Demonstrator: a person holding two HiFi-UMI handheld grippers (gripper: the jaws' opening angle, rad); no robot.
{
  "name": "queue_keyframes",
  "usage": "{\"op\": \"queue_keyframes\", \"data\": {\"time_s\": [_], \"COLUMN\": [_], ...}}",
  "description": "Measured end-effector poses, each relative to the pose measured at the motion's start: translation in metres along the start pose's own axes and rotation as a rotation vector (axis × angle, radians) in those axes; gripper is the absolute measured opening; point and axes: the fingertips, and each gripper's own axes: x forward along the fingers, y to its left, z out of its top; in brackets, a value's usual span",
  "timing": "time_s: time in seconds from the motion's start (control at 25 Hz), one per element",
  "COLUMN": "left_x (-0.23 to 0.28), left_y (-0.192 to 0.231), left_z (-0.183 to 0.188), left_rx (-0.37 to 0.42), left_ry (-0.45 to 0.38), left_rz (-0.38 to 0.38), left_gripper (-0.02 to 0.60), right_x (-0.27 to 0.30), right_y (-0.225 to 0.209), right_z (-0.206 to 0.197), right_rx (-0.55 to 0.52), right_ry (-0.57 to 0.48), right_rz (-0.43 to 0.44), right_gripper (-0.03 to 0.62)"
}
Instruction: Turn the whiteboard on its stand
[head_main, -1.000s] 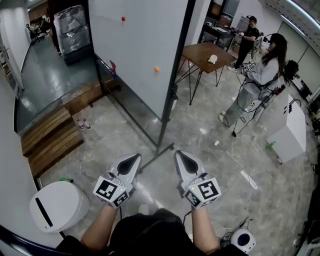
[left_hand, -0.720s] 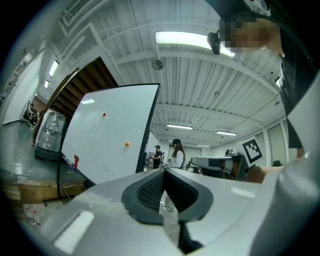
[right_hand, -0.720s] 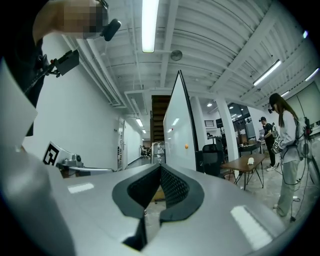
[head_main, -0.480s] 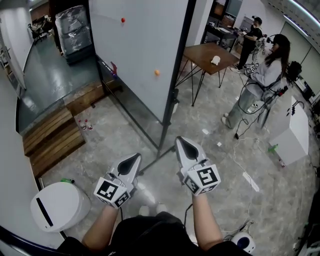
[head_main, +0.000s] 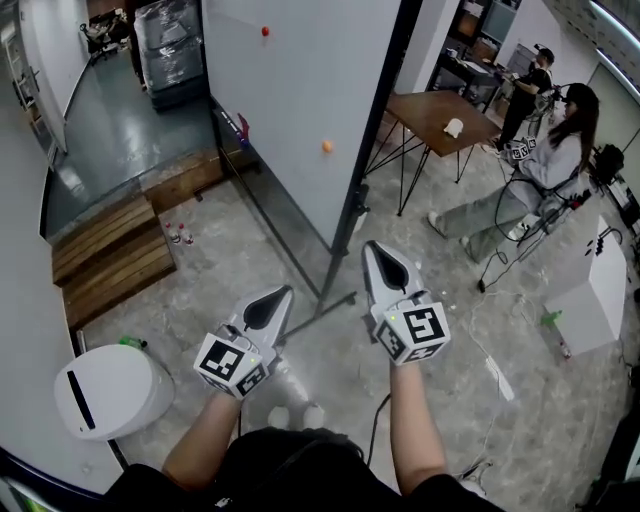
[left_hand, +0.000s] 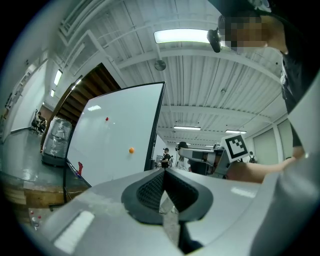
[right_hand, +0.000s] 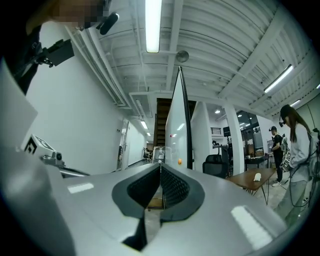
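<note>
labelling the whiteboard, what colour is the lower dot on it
The dot is orange; head view shows it best.

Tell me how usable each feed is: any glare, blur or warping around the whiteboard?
Head view: sharp and evenly lit, fisheye bows the whiteboard frame, mild sheen on the floor. Left gripper view: dark round vignette, ceiling light blown out. Right gripper view: same vignette, whiteboard edge-on, bright light strip.

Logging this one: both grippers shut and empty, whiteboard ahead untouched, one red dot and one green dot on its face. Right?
Not quite: the lower dot is orange, not green, as the head view shows. The rest holds: left gripper and right gripper shut and empty, whiteboard untouched, red dot higher up.
</note>
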Motion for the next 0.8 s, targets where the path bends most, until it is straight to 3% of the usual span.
{"op": "queue_keyframes", "data": {"time_s": [0.48, 0.8], "left_x": [0.018, 0.022], "left_y": [0.020, 0.035], "left_z": [-0.005, -0.027], "left_rx": [0.009, -0.003], "left_ry": [0.022, 0.048], "left_rz": [0.067, 0.094], "left_gripper": [0.003, 0.003], "right_x": [0.030, 0.060], "right_y": [-0.026, -0.054], "right_z": [-0.010, -0.023], "right_rx": [0.009, -0.016], "right_ry": [0.004, 0.016], "right_rz": [0.025, 0.007], "right_gripper": [0.017, 0.082]}}
